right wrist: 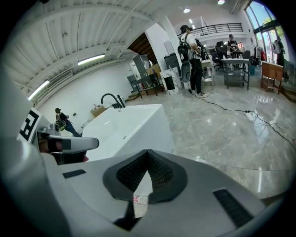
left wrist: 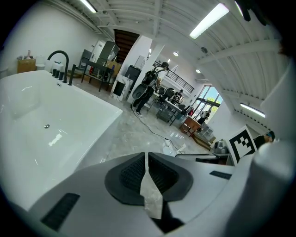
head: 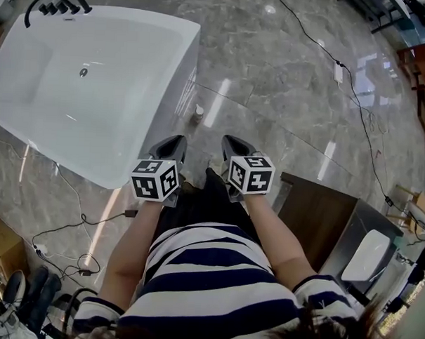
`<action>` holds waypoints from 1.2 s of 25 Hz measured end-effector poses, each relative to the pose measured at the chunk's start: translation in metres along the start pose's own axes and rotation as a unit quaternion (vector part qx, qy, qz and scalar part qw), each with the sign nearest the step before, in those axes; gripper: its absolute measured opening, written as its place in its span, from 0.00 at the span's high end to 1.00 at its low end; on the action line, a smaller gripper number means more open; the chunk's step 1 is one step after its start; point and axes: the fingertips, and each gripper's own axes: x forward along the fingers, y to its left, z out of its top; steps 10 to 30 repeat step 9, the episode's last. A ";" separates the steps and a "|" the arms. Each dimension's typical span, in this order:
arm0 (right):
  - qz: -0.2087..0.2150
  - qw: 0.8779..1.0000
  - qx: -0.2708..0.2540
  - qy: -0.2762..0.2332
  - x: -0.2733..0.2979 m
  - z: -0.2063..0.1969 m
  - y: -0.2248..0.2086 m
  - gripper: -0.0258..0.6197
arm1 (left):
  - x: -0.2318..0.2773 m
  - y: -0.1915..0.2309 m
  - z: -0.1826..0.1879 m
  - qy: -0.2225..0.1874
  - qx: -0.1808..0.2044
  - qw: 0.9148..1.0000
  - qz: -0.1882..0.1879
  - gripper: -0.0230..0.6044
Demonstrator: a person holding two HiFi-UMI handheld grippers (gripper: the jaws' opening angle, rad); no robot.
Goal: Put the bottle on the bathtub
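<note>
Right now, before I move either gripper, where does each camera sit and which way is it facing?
Head view: on the person's head, looking steeply down at the bathtub and the bottle on the floor; striped shirt, forearms, left gripper and right gripper show.
Left gripper view: on the left gripper, looking along its shut jaws across the bathtub; right gripper's marker cube at right.
Right gripper view: on the right gripper, along its shut jaws toward the bathtub; left gripper at left.
Shared: all three show the bathtub and black faucet.

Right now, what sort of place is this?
Probably an open workshop or showroom hall, not a home bathroom: a freestanding bathtub stands on a wide polished stone floor, with work desks beyond.
</note>
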 end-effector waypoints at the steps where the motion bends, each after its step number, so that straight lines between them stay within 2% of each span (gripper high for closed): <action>1: -0.001 1.000 0.001 0.000 -0.001 0.001 -0.002 0.92 | 0.001 -0.001 -0.001 0.001 -0.003 1.000 0.000 0.91; 30: 0.007 1.000 -0.009 0.001 -0.010 0.009 -0.007 0.92 | -0.004 -0.008 -0.009 0.006 -0.009 1.000 0.010 0.91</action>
